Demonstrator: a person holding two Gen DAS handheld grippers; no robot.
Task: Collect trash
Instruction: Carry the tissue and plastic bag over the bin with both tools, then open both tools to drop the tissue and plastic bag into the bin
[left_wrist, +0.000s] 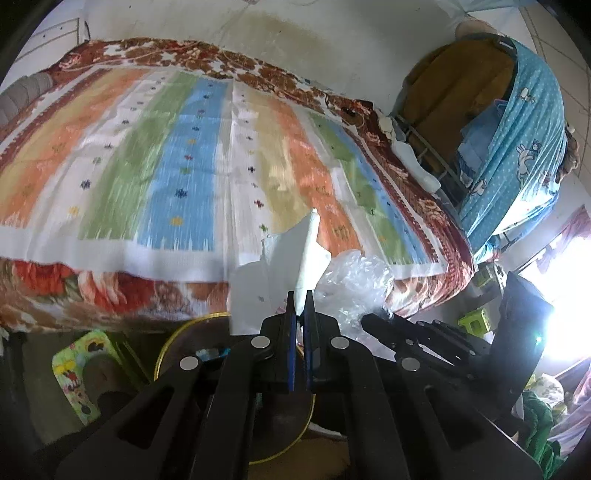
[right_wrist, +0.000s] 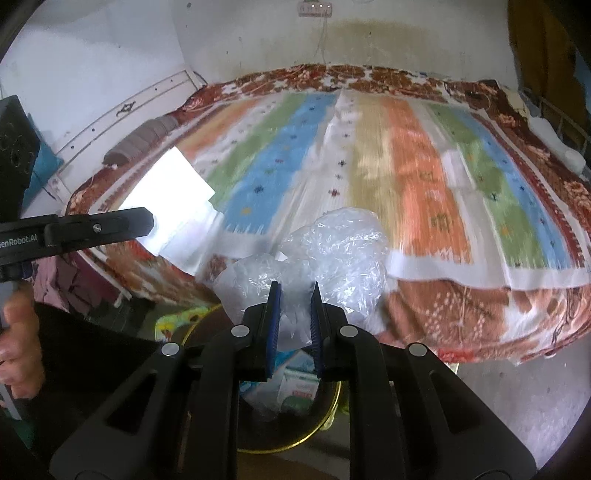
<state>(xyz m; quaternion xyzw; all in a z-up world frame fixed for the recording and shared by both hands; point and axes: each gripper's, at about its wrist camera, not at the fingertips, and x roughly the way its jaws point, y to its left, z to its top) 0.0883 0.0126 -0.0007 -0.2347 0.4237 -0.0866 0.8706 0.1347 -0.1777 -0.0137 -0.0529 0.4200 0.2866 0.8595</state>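
— What colours on the bed cover (right_wrist: 369, 166)?
— Stripes of orange, yellow, green, blue and white, dotted with small dark cross marks. The blanket (right_wrist: 480, 317) under it is red-brown with cream and orange flowers, showing along the cover's edges.
— And the trash?
— White paper (left_wrist: 310, 251) in the left gripper (left_wrist: 301, 310), clear crinkled plastic (right_wrist: 332, 251) in the right gripper (right_wrist: 295, 295) — both grippers black with blue pads (right_wrist: 274, 314).
— The bin (right_wrist: 332, 402)?
— Dark, with a gold rim.

Black tongs (right_wrist: 295, 291), blue ribbed pads (right_wrist: 274, 325)
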